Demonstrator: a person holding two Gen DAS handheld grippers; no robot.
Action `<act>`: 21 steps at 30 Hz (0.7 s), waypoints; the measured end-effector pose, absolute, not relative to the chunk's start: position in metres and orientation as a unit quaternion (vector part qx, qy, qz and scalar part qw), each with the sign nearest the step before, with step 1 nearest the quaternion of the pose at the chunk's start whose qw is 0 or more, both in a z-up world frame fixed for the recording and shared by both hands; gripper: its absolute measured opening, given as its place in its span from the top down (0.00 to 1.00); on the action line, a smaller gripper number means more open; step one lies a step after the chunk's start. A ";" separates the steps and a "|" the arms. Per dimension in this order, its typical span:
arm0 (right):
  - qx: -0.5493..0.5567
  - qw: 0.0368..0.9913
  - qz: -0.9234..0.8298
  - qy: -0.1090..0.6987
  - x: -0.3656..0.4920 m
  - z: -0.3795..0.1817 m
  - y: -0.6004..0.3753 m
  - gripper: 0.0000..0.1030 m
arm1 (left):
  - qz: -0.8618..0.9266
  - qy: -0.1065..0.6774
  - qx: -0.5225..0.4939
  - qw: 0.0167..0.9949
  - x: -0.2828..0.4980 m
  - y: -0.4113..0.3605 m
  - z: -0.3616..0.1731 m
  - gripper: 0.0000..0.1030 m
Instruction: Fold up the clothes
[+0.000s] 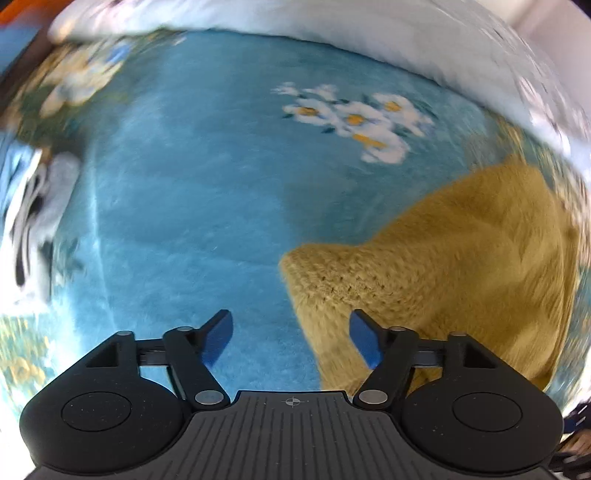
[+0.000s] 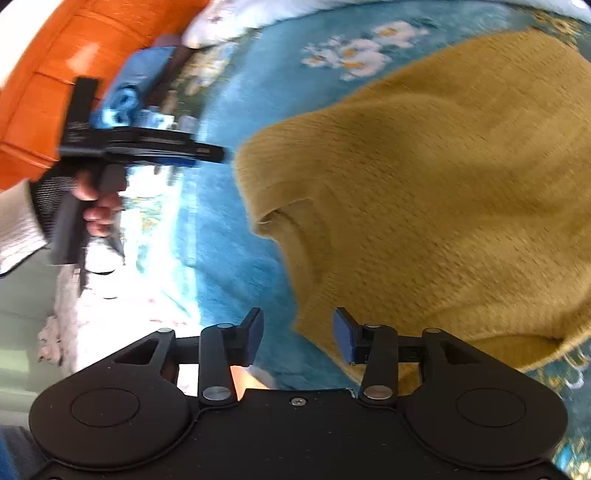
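While the mustard-yellow knitted sweater (image 2: 424, 206) lies spread on the blue fleece blanket (image 1: 192, 206), neither of your claws has hold of it. In the right wrist view the sweater fills the space ahead and to the right of your right gripper (image 2: 298, 338); its folded edge runs down between the two blue pads, so the right pad sits over knit and the left pad over bare blanket. The jaws stand partly apart with nothing clamped, and no pad presses on cloth. In the left wrist view your left gripper (image 1: 291, 338) points steeply down at the blanket, jaws wider apart and empty; the ribbed end of the sweater (image 1: 436, 266) lies just ahead and to the right of it, with the right pad over the knit edge and the left pad over blanket. Whether either pad touches the cloth, you cannot tell. Further ahead of the left claw a cluster of white daisies (image 1: 354, 122) is printed on the blanket, and beyond that a white quilt (image 1: 295, 26) borders it. From the right claw, your left hand (image 2: 98, 206) shows off to the left, gripping the left gripper's handle, a pale sleeve (image 2: 18, 225) at the wrist; an orange surface (image 2: 55, 74) lies behind it. Both views are motion-blurred at the edges.
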State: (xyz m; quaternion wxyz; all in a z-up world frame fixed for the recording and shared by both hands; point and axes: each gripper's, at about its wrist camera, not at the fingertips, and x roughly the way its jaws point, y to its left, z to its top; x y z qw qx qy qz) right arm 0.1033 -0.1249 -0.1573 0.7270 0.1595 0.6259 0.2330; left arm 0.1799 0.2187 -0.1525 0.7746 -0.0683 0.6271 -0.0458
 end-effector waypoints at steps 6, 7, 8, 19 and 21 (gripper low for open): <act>0.139 0.709 0.178 0.668 0.104 -0.195 -0.125 0.55 | -0.030 0.648 -0.128 0.750 0.184 0.225 -0.171 0.31; 0.131 0.705 0.178 0.675 0.104 -0.202 -0.122 0.55 | -0.035 0.658 -0.122 0.742 0.184 0.221 -0.177 0.31; 0.126 0.701 0.176 0.680 0.103 -0.208 -0.119 0.55 | -0.041 0.666 -0.118 0.736 0.185 0.216 -0.183 0.31; 0.196 0.776 -0.027 0.599 0.106 -0.199 -0.199 0.50 | -0.033 0.689 -0.178 0.702 0.162 0.202 -0.227 0.30; 0.221 0.781 -0.108 0.574 0.106 -0.201 -0.242 0.49 | -0.026 0.691 -0.199 0.695 0.158 0.204 -0.233 0.30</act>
